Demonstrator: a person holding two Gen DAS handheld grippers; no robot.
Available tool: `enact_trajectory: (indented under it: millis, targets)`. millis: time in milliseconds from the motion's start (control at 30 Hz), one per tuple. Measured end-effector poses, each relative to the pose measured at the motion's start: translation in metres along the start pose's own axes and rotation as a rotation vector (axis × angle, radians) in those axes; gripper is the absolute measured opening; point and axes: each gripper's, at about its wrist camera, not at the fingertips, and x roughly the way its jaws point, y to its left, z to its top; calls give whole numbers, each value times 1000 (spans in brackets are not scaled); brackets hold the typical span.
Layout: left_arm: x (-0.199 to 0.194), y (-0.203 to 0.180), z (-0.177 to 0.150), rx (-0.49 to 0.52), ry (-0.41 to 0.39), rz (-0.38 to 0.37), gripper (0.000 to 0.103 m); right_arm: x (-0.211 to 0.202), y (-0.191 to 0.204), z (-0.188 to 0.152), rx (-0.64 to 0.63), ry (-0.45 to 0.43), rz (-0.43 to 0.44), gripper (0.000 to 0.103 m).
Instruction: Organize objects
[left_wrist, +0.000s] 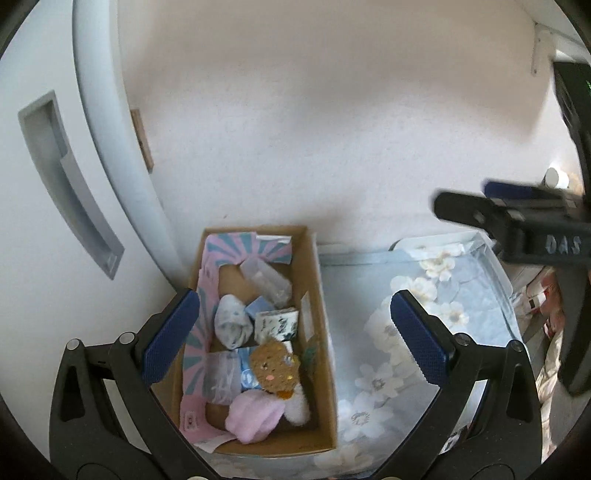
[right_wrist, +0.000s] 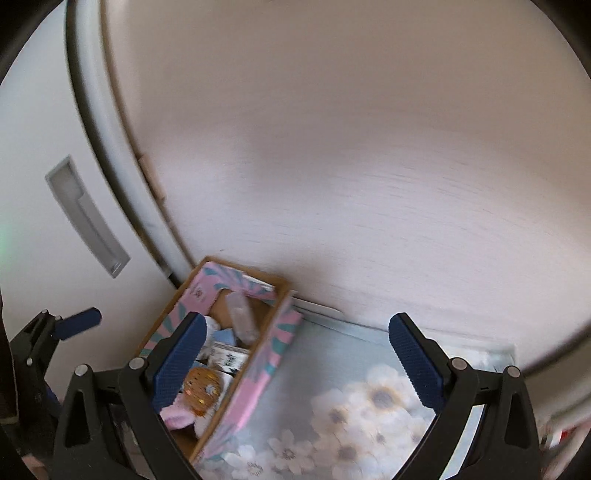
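A cardboard box (left_wrist: 317, 295) with pink and teal flaps stands on a floral cloth against the wall. It holds a clear bottle (left_wrist: 267, 278), rolled socks (left_wrist: 232, 323), a tissue pack (left_wrist: 277, 325), a brown cork piece (left_wrist: 271, 365) and a pink fluffy item (left_wrist: 255, 415). My left gripper (left_wrist: 295, 336) is open and empty above the box. My right gripper (right_wrist: 295, 365) is open and empty above the box's (right_wrist: 255, 354) right side; it also shows in the left wrist view (left_wrist: 480, 206) at the right. The left gripper's fingertip shows in the right wrist view (right_wrist: 79, 321).
A white fridge door with a recessed handle (left_wrist: 70, 192) stands left of the box. The wall (left_wrist: 332, 129) is right behind. The floral cloth (left_wrist: 443, 314) covers the surface right of the box. Mixed packets (left_wrist: 539, 295) lie at the far right.
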Motion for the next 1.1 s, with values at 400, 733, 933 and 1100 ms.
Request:
enact_trajectory:
  millis: [400, 733, 933, 1100]
  targets:
    - [-3, -18, -23, -25, -13, -24, 103, -30, -40, -71, 147, 40, -139, 99]
    - [-3, -19, -30, -29, -19, -12, 103, -46, -46, -75, 146, -20, -208, 99]
    - [-3, -21, -32, -27, -18, -17, 103, -46, -42, -74, 141, -29, -197, 99]
    - [-3, -22, -32, -28, -21, -15, 103, -48, -41, -71, 142, -37, -194, 99]
